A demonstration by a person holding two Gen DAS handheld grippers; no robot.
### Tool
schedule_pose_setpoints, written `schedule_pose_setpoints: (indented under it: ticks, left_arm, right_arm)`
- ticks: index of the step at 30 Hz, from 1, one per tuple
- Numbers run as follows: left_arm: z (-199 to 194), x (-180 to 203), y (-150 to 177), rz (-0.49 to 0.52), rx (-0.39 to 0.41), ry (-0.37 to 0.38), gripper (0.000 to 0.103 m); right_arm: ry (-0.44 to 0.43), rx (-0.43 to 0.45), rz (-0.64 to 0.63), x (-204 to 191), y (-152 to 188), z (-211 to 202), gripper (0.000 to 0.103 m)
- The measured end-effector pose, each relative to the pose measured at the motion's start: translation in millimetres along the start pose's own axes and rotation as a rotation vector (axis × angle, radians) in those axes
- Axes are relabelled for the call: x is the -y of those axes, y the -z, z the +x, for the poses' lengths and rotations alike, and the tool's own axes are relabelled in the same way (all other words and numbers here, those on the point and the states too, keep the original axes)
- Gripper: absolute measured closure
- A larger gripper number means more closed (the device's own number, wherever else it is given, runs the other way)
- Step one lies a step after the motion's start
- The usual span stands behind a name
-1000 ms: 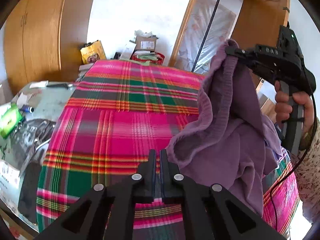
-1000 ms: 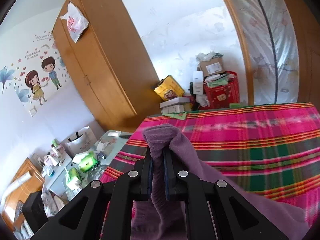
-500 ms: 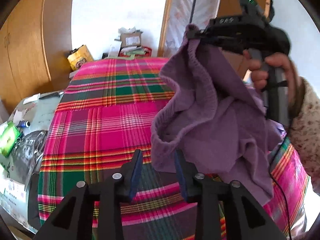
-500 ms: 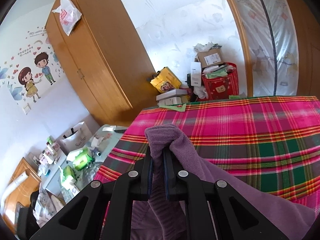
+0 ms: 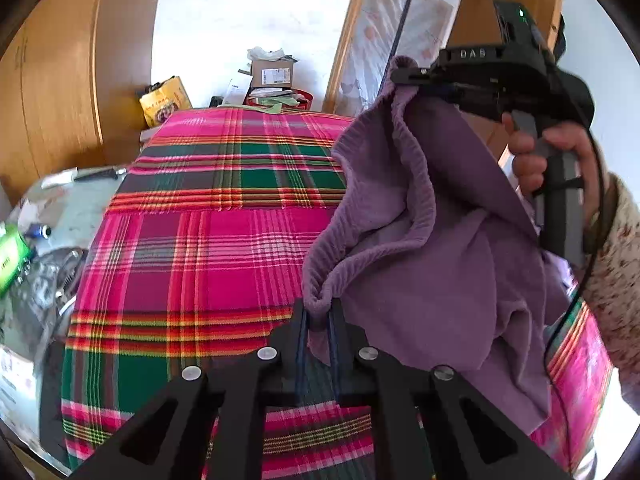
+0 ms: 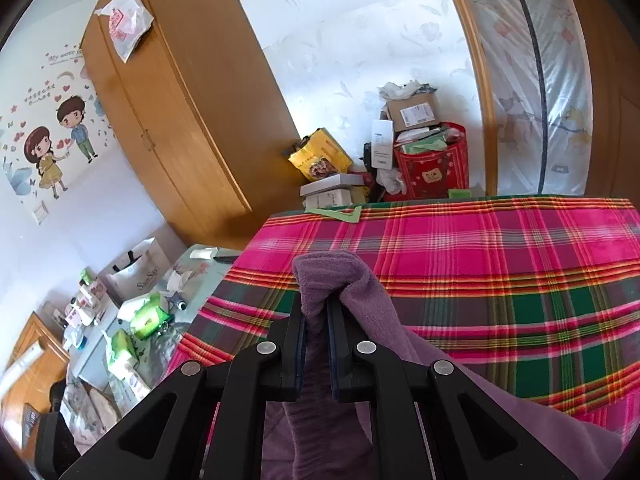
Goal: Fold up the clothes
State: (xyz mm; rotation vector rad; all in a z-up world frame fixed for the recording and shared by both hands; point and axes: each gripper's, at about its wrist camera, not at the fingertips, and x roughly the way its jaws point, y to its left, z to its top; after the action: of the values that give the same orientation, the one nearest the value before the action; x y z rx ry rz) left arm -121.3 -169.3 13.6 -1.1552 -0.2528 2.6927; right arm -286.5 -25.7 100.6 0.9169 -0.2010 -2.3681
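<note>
A purple knit garment (image 5: 436, 248) hangs in the air over a bed with a pink, green and red plaid cover (image 5: 208, 248). My left gripper (image 5: 319, 312) is shut on a lower ribbed edge of the garment. My right gripper (image 5: 404, 74) holds the garment's top edge up high at the right of the left wrist view. In the right wrist view my right gripper (image 6: 316, 312) is shut on a bunched fold of the purple garment (image 6: 360, 304), which drapes down to the right over the plaid cover (image 6: 500, 280).
A wooden wardrobe (image 6: 192, 120) stands at the left. Boxes, a yellow bag (image 6: 320, 154) and a red bag (image 6: 432, 164) are piled beyond the bed's far end. A cluttered side table (image 6: 120, 320) stands left of the bed.
My left gripper opened, moved up to the garment's lower ribbed edge and closed on it. My right gripper kept its hold on the top edge, held high.
</note>
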Motion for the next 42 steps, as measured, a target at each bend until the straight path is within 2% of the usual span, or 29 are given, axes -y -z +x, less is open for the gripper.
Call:
schedule_pose_setpoints:
  ticks: [5,8,14,18,21,25,32,37,42]
  left_arm:
    - [-23.0,-8.1,5.6,-0.060,0.047,0.043,0.094]
    - [-34.4,-23.7,9.8,-0.124,0.059,0.034,0.094]
    - [-54.5,-58.4,20.1,-0.256,0.078,-0.021,0.094]
    - [-68.1,-80.3,33.0,-0.336,0.091,-0.097,0.094]
    - [-73.5,-97.8,39.9,-0.415,0.085,-0.103,0.094]
    - [-78.8,-105.3,47.0,-0.454,0.082,-0.120,0.094]
    - [-82.1,-110.5,59.3,-0.497,0.036,-0.106,0.094]
    - [-76.0,-113.8,58.6,-0.507,0.026,-0.113,0.094]
    - [-71.2,-115.7,60.7,-0.538,0.009,-0.111,0.093]
  right_arm:
    - [-0.006,-0.028,0.004,-3.9,-3.6,13.5,0.094]
    - [-0.025,-0.044,-0.002,-15.1,-6.8,24.8,0.094]
    - [-0.105,-0.082,-0.066,-66.0,-8.8,56.9,0.094]
    - [-0.155,-0.119,-0.112,-100.8,-0.6,79.4,0.094]
    - [-0.183,-0.152,-0.139,-124.2,7.8,97.0,0.094]
    - [-0.188,-0.195,-0.175,-149.6,18.3,122.4,0.094]
    - [-0.199,-0.294,-0.148,-149.1,33.2,151.9,0.090]
    - [-0.201,-0.270,-0.129,-133.0,30.0,122.5,0.080]
    - [-0.194,-0.187,-0.123,-107.4,24.6,54.9,0.073]
